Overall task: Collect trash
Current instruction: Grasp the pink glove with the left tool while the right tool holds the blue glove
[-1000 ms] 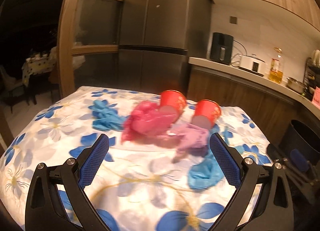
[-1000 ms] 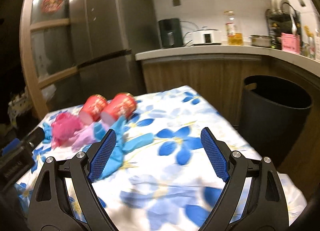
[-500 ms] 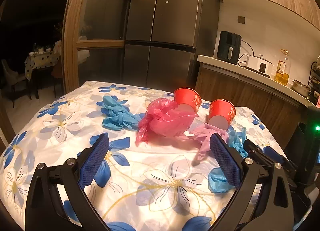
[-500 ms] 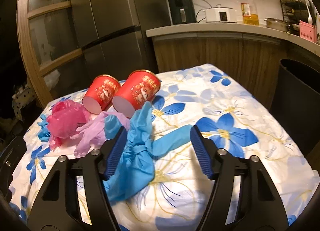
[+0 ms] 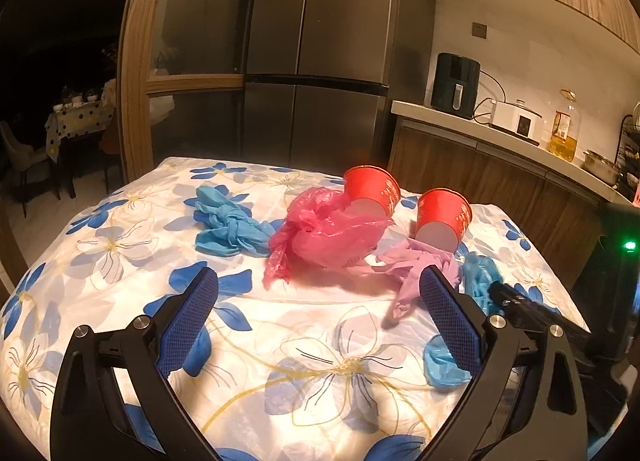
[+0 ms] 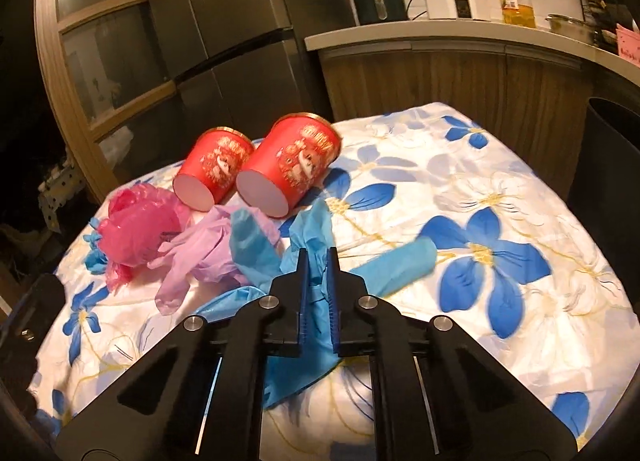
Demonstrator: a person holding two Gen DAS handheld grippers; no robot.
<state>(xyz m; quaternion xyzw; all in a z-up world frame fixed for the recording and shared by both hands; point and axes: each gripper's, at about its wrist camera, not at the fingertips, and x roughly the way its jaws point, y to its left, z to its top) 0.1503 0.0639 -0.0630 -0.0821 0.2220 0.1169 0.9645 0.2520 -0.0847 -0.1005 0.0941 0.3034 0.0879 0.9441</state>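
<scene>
- Blue glove [image 6: 316, 261], lower middle of the right wrist view, is pinched in the right gripper [image 6: 317, 261], whose jaws just clamped down on it.
- Left gripper [image 5: 318, 313] gapes wide over the floral tablecloth [image 5: 120, 245], nothing in it.
- Two red cups [image 6: 288, 165] lie tipped at upper left, beside the pink bag [image 6: 136, 225].

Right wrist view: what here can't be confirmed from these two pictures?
- Blue glove: the part clamped in the right gripper is hidden by its fingers.
- Black bin: cut off by the right edge; contents unseen.
- Knotted blue glove: right wrist view shows only slivers behind the pink bag.
</scene>
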